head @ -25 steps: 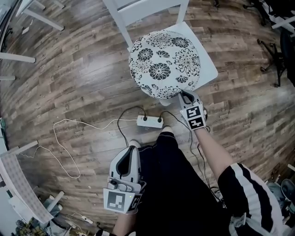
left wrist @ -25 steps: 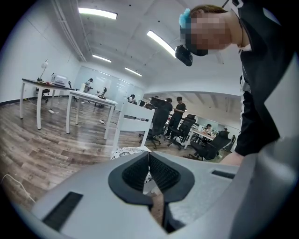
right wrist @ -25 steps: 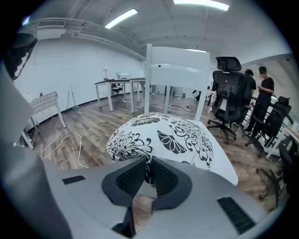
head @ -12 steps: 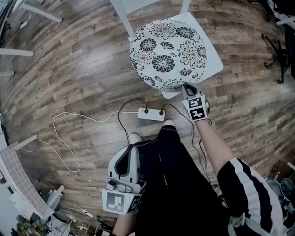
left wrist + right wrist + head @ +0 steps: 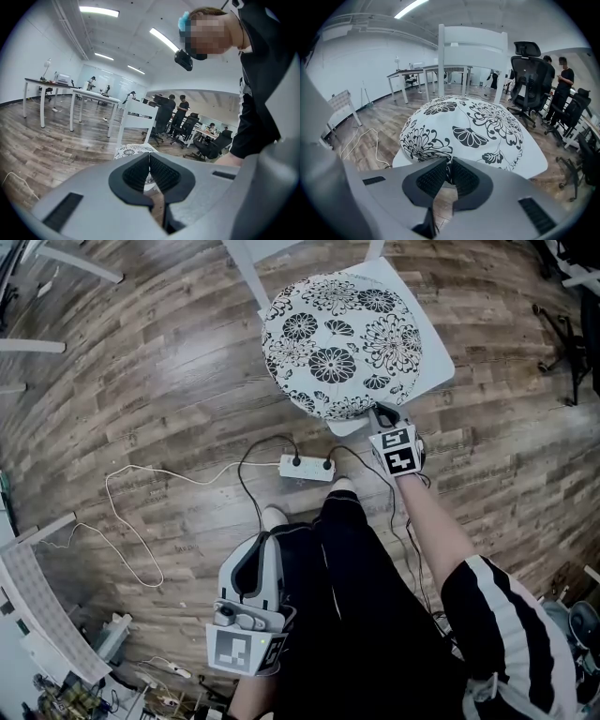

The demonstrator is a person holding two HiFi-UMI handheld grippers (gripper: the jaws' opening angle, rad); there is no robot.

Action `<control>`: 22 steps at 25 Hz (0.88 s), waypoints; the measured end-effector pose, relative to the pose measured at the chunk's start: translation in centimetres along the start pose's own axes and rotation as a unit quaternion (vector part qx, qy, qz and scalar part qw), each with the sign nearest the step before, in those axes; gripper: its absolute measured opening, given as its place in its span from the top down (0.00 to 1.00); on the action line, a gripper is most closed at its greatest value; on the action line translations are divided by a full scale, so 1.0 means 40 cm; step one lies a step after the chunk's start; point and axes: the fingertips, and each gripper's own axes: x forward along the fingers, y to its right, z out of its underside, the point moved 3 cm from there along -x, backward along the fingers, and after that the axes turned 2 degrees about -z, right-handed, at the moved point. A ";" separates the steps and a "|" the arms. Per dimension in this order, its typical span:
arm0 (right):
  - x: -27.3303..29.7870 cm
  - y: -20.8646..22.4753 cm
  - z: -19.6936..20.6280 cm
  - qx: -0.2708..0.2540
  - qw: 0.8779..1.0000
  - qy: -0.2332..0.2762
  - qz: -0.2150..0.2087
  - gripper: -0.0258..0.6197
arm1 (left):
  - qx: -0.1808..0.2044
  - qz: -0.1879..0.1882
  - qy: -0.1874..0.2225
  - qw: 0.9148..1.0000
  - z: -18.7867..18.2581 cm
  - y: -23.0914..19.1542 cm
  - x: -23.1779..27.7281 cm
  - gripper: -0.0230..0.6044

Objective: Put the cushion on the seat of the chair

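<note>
Right gripper (image 5: 380,415) is pinching the round, puffy black-floral cushion (image 5: 339,343) on the white chair (image 5: 433,352); left gripper (image 5: 267,542) is hanging closed, empty.

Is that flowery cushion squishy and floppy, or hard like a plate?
Probably squishy: the cushion looks puffy and domed, so it should dent when pushed. Likely light too, since the right gripper holds it by just a pinch of its edge. It's round but lies flat on the chair seat, so it shouldn't roll.
</note>
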 end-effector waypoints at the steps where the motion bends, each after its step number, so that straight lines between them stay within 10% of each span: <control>1: 0.004 0.001 0.003 0.002 1.000 -0.002 0.000 0.90 | 0.000 0.000 0.000 1.000 -0.001 -0.001 0.001 0.95; 22: -0.032 0.014 -0.003 0.037 0.998 0.044 -0.010 0.78 | -0.006 0.005 -0.032 0.999 0.118 -0.003 -0.031 0.95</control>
